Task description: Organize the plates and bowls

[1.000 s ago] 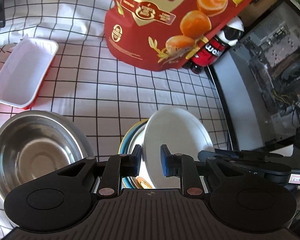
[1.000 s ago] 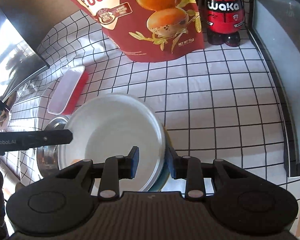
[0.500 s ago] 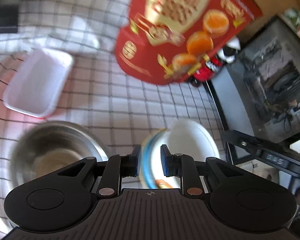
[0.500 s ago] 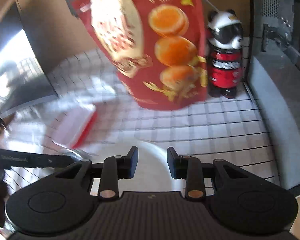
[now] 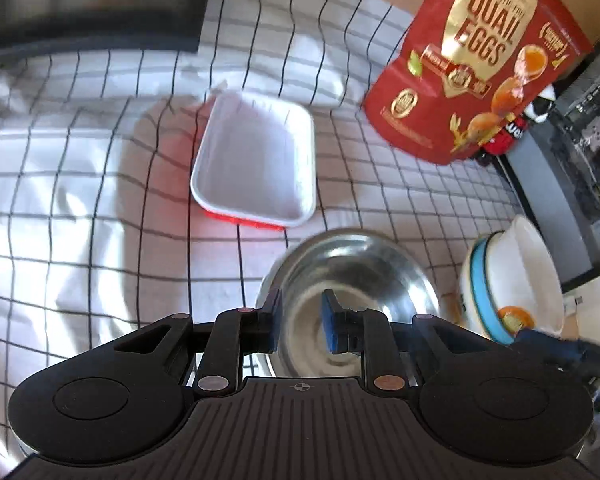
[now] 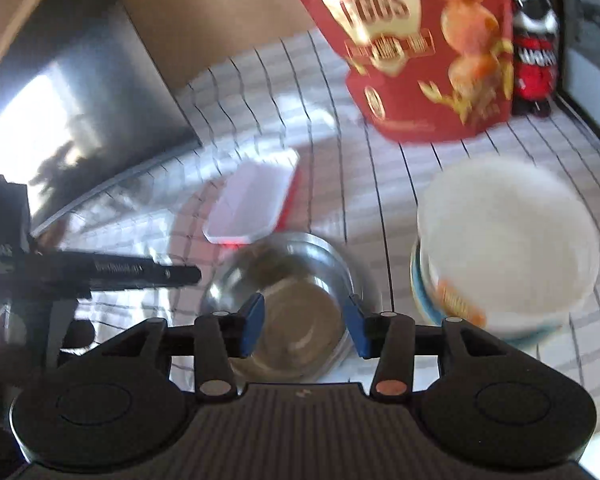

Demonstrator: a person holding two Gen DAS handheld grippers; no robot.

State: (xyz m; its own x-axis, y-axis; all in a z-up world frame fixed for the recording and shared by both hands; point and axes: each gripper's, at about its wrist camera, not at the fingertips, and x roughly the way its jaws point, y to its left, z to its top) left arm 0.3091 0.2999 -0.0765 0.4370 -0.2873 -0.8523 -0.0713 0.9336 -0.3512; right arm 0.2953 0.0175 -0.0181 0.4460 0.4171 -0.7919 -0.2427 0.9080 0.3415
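A steel bowl (image 5: 356,280) sits on the checked cloth, also in the right wrist view (image 6: 292,304). A white bowl (image 5: 532,276) rests tilted on a blue-rimmed plate stack (image 5: 482,296) to its right; it also shows in the right wrist view (image 6: 508,240). My left gripper (image 5: 300,326) is open and empty above the steel bowl's near side. My right gripper (image 6: 304,328) is open and empty above the same bowl. The left gripper (image 6: 180,274) shows at the left of the right wrist view.
A white rectangular tray with red sides (image 5: 256,168) lies beyond the steel bowl. A red quail-egg bag (image 5: 476,60) and a panda-topped bottle (image 6: 536,40) stand at the back. A dark screen (image 5: 88,4) is at back left, a black case (image 5: 572,160) at right.
Both grippers let go of the white bowl and the plates and swung left over the steel bowl. The right gripper's jaws opened wider. The white bowl now rests on the plate stack.
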